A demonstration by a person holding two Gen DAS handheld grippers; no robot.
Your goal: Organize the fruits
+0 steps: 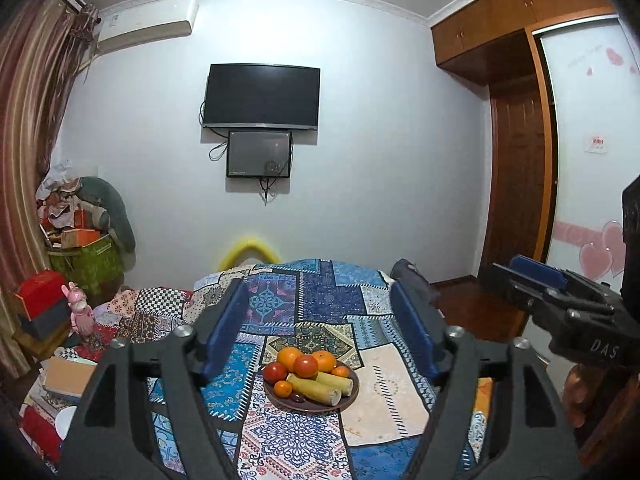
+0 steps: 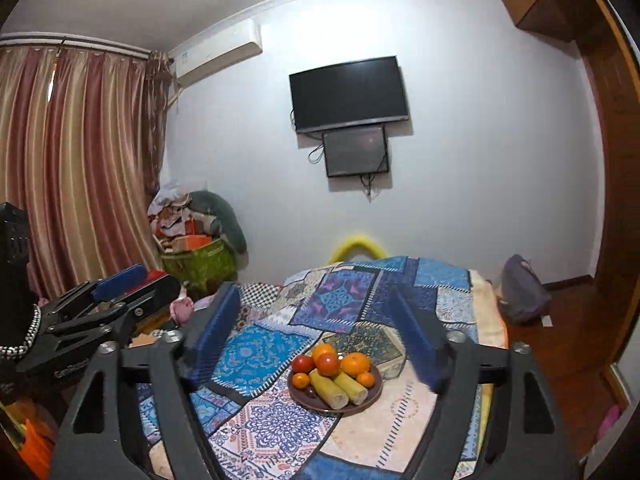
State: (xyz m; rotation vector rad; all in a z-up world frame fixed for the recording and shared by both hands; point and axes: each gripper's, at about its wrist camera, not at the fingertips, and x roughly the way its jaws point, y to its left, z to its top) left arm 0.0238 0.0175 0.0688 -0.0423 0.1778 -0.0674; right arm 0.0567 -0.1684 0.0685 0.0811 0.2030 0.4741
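Note:
A brown plate [image 1: 348,400] [image 2: 372,394] sits on the patchwork quilt and holds oranges [image 1: 289,357] [image 2: 355,363], red tomatoes [image 1: 306,365] [image 2: 327,363], small tangerines [image 1: 284,388] and two pale green stalk pieces [image 1: 316,389] [image 2: 350,387]. My left gripper [image 1: 318,320] is open and empty, held above and short of the plate. My right gripper [image 2: 316,322] is open and empty, also short of the plate. Each gripper shows at the edge of the other's view, the right one [image 1: 560,292] and the left one [image 2: 116,292].
The quilt-covered bed [image 1: 384,408] fills the foreground. A pink rabbit figure [image 1: 80,312], boxes and a white dish [image 1: 66,420] lie left of the bed. A green bin of clutter [image 2: 200,260] stands by the curtain. A grey bag [image 2: 522,292] sits on the wood floor at right.

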